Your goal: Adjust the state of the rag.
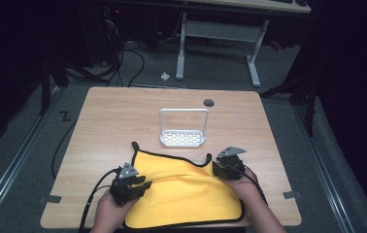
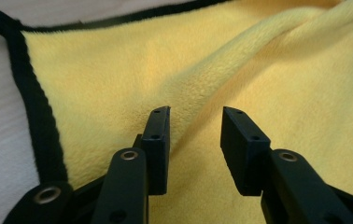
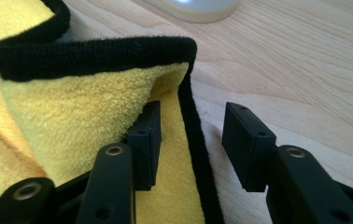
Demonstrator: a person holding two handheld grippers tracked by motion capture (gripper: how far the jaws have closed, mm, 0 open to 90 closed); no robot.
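A yellow cloth (image 1: 186, 189) with a black hem lies rumpled on the near half of the wooden table (image 1: 113, 111). My left gripper (image 1: 143, 185) rests at the cloth's left side. In the left gripper view the cloth (image 2: 95, 79) spreads under the left gripper (image 2: 195, 112), whose jaws stand apart over a raised fold without pressing it. My right gripper (image 1: 223, 164) is at the cloth's far right corner. In the right gripper view the right gripper (image 3: 193, 109) is open, and the cloth's (image 3: 62, 112) black hem runs between its fingers, curling over the left one.
A white wire rack (image 1: 182, 128) stands mid-table just beyond the cloth, and its base (image 3: 198, 7) is ahead of the right gripper. A round cable hole (image 1: 208, 102) sits near the far edge. A white desk frame (image 1: 218, 34) and cables are on the floor behind.
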